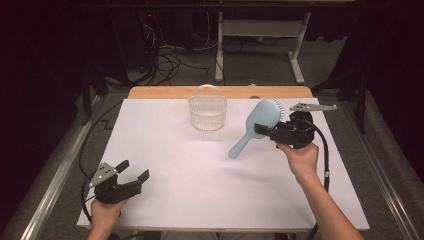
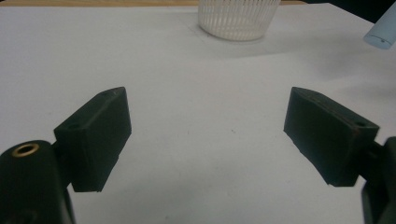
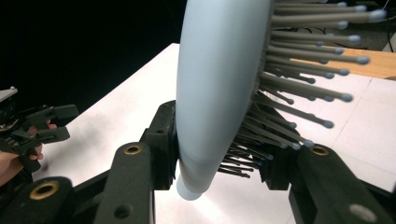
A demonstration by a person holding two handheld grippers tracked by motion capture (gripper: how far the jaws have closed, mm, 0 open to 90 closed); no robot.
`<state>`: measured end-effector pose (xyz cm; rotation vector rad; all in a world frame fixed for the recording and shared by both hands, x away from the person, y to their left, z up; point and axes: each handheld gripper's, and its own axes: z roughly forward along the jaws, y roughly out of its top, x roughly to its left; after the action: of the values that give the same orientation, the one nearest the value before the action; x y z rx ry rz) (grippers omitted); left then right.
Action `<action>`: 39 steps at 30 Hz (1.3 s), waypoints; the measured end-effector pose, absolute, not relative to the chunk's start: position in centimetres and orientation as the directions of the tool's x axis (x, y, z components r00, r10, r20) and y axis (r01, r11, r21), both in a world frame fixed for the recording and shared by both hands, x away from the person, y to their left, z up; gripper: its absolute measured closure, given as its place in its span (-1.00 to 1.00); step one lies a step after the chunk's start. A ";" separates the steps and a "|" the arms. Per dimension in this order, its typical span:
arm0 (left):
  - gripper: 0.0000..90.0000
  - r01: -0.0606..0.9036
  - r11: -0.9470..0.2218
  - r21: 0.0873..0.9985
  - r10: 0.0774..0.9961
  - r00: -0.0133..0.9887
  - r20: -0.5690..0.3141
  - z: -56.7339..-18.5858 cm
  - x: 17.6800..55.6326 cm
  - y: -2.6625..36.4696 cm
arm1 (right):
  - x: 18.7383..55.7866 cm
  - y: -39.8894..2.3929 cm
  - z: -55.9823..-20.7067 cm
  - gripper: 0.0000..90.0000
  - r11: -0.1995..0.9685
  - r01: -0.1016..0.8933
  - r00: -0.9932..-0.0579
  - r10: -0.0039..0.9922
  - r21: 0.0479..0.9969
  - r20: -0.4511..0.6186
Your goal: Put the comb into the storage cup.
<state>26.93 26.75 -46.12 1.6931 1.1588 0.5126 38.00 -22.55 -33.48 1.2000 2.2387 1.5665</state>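
A light-blue hairbrush (image 1: 261, 121) is lifted off the white table sheet (image 1: 200, 170), its head up near the far right and its handle slanting down to the left. My right gripper (image 1: 265, 131) is shut on the brush head; in the right gripper view the jaws (image 3: 219, 154) pinch the blue back and the bristles (image 3: 299, 84). The left gripper (image 1: 134, 169) rests near the front left corner, open with nothing between its jaws (image 2: 208, 121). The brush's handle tip (image 2: 380, 35) pokes in at the top right of the left gripper view.
A white slatted basket (image 1: 207, 112) with a hoop handle stands at the back middle of the sheet, also in the left gripper view (image 2: 238, 21). A wooden table edge (image 1: 165, 93) runs behind it. Cables and a desk frame (image 1: 260, 30) lie on the floor beyond.
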 end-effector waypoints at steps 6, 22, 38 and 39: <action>-0.68 0.461 -0.065 0.885 0.872 0.457 -0.174 -46.1 26.9 26.7 | 38.5 -22.1 -33.0 0.26 0.139 0.512 -0.670 0.682 0.848 0.293; -0.68 0.466 -0.071 0.882 0.873 0.457 -0.171 -46.2 27.0 26.6 | 39.5 -21.2 -32.1 0.26 0.155 0.503 -0.678 0.681 0.850 0.277; -0.68 0.466 -0.074 0.882 0.872 0.459 -0.169 -46.2 27.0 26.6 | 40.2 -20.6 -31.6 0.26 0.180 0.492 -0.686 0.683 0.852 0.251; -0.68 0.466 -0.074 0.882 0.872 0.460 -0.169 -46.2 27.0 26.6 | 40.2 -20.6 -31.6 0.26 0.181 0.491 -0.686 0.683 0.852 0.250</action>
<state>27.03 26.58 -46.24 1.7091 1.1579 0.5081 40.23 -20.56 -31.55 1.1419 2.2626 1.5162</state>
